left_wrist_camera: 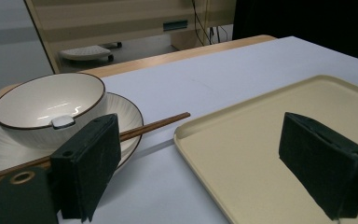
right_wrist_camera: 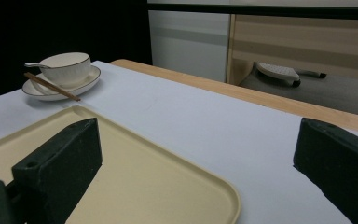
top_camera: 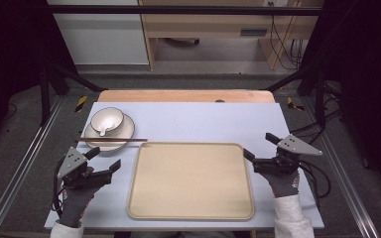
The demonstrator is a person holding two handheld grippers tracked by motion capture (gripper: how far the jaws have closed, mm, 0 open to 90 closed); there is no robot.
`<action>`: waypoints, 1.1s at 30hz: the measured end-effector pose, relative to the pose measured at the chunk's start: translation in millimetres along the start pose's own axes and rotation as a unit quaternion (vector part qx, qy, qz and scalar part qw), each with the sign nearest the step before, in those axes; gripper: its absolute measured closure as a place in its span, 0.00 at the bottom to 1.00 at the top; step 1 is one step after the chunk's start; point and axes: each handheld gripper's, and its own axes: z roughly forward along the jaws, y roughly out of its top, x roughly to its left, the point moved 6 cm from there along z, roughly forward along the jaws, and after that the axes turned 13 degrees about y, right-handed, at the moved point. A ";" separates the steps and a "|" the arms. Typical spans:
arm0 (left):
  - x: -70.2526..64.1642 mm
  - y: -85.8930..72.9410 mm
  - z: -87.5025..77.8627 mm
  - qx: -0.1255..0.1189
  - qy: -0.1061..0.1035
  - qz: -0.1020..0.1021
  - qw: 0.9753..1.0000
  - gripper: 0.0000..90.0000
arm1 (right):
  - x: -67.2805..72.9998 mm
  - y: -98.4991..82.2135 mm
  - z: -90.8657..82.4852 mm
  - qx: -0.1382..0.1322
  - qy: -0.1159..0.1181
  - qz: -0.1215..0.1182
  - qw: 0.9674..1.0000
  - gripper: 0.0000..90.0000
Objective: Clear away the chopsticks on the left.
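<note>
Table's tray (right_wrist_camera: 121, 154) corner behind jaws

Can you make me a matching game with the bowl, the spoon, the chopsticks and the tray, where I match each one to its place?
Things:
1. bowl
2. spoon
3. chopsticks
4. tray

Places:
A. lying across the plate's rim
B. flat on the table, between the two claws
C. standing on the plate
D. inside the bowl

Pairs: 1-C, 2-D, 3-A, 4-B
</note>
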 end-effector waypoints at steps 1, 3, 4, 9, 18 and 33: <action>-0.5 0.3 0.6 0.001 -0.001 0.002 1.000 0.14 | 0.1 -0.3 0.9 0.002 0.000 -0.002 1.000 0.01; -0.5 0.3 1.1 0.002 0.000 0.006 1.000 0.14 | 0.5 -0.7 1.2 0.004 0.001 -0.001 1.000 0.01; -0.5 0.4 1.8 0.003 -0.001 0.008 1.000 0.14 | 0.7 -0.9 1.7 0.004 0.001 0.000 1.000 0.01; 7.6 2.5 8.3 0.011 -0.001 0.014 1.000 0.15 | 4.4 -1.3 5.7 0.011 0.005 -0.004 1.000 0.02; 31.4 6.1 20.2 0.035 0.024 0.025 0.999 0.16 | 10.7 -0.1 13.8 0.019 0.013 -0.010 1.000 0.02; 75.6 -13.5 58.5 0.093 0.087 0.047 0.991 0.21 | 11.5 -1.8 17.1 0.025 0.012 -0.008 1.000 0.02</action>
